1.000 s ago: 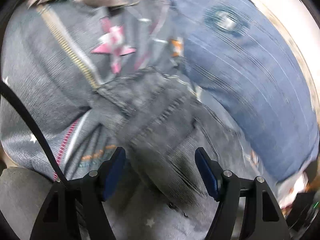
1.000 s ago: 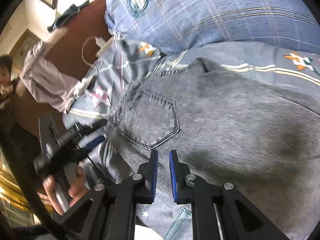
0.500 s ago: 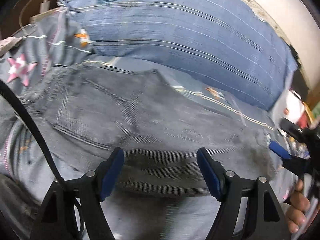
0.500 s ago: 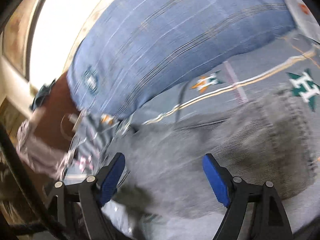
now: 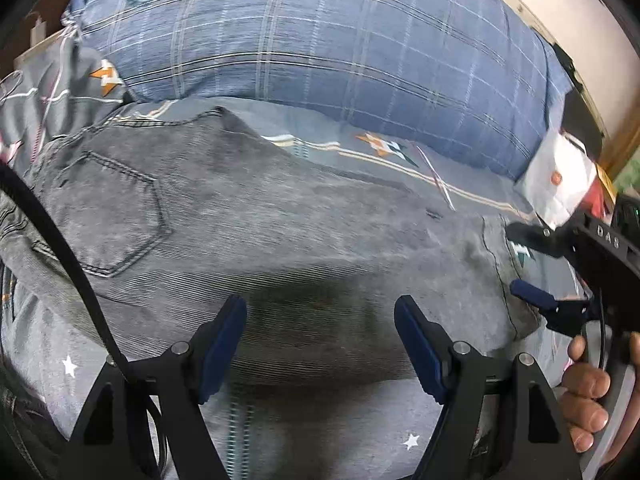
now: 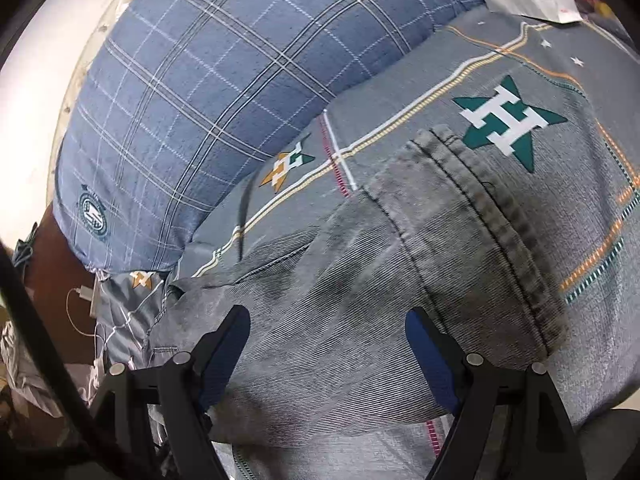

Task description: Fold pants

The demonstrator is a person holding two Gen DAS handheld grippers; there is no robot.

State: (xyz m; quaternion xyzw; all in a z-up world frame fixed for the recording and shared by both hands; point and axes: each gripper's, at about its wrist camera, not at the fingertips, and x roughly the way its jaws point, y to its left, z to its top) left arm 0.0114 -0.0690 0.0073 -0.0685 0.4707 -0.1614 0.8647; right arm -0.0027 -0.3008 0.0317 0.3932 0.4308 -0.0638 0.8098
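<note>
Grey denim pants (image 5: 256, 232) lie flat on a grey star-print bedsheet (image 5: 380, 152), back pocket (image 5: 108, 216) at the left, leg hem at the right. My left gripper (image 5: 320, 344) is open and empty above the pants' near edge. My right gripper (image 6: 328, 356) is open and empty over the leg near its hem (image 6: 500, 224). The right gripper also shows at the right edge of the left wrist view (image 5: 532, 268), held by a hand, near the hem end.
A blue plaid pillow (image 5: 320, 40) lies along the far side of the bed, also in the right wrist view (image 6: 208, 92). White paper (image 5: 560, 184) lies at the far right. A white charger cable (image 6: 80, 304) hangs at the left.
The right gripper has opened from shut and swung to the hem end of the pants. The left gripper has moved from the waist area to the pants' middle and stayed open.
</note>
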